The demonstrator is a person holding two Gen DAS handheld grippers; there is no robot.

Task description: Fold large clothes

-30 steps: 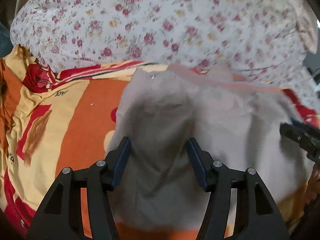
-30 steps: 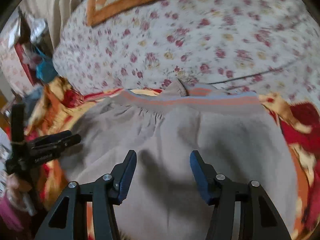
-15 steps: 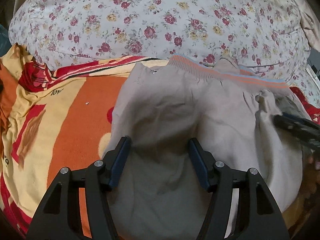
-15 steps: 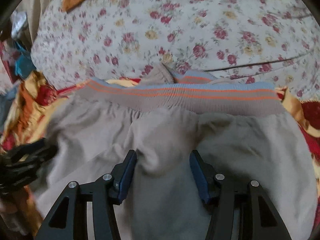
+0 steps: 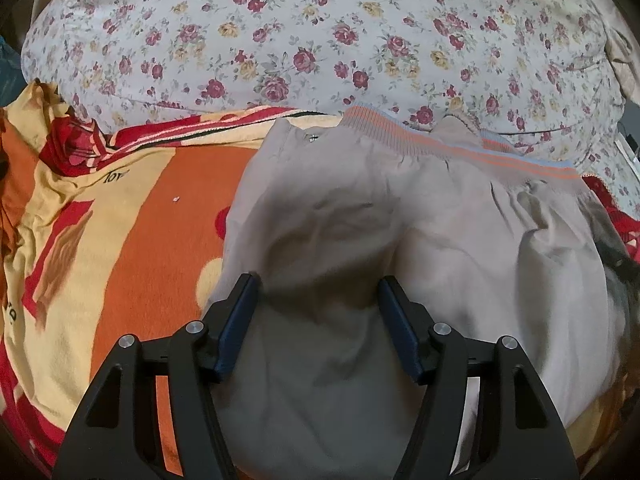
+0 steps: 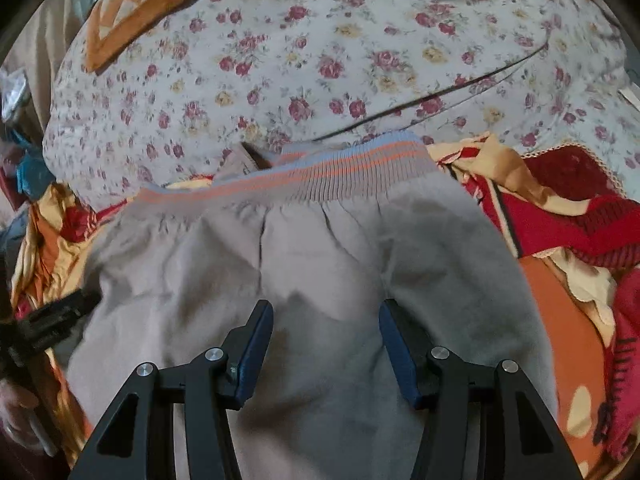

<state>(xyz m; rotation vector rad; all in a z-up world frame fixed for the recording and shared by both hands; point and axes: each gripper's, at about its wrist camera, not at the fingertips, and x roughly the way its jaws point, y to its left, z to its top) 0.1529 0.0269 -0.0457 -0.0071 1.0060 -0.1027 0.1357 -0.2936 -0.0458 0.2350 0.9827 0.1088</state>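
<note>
- The trousers (image 5: 420,264) are lying on the bed, on the orange blanket (image 5: 120,248), with the striped waistband (image 5: 460,148) touching the flowered quilt (image 5: 320,32) at the far edge.
- They are looking already doubled to a short grey packet, so I am judging the folding partly done; one more fold and smoothing are probably remaining.
- The left gripper (image 5: 318,296) is released over the cloth, its jaws standing apart and not pinching it.
- The right gripper (image 6: 326,322) is also released, hovering above the cloth and grasping nothing.
- The right view is showing the left gripper at the left edge of the trousers and a checked cushion (image 6: 152,4); the left view is showing more blanket.
</note>
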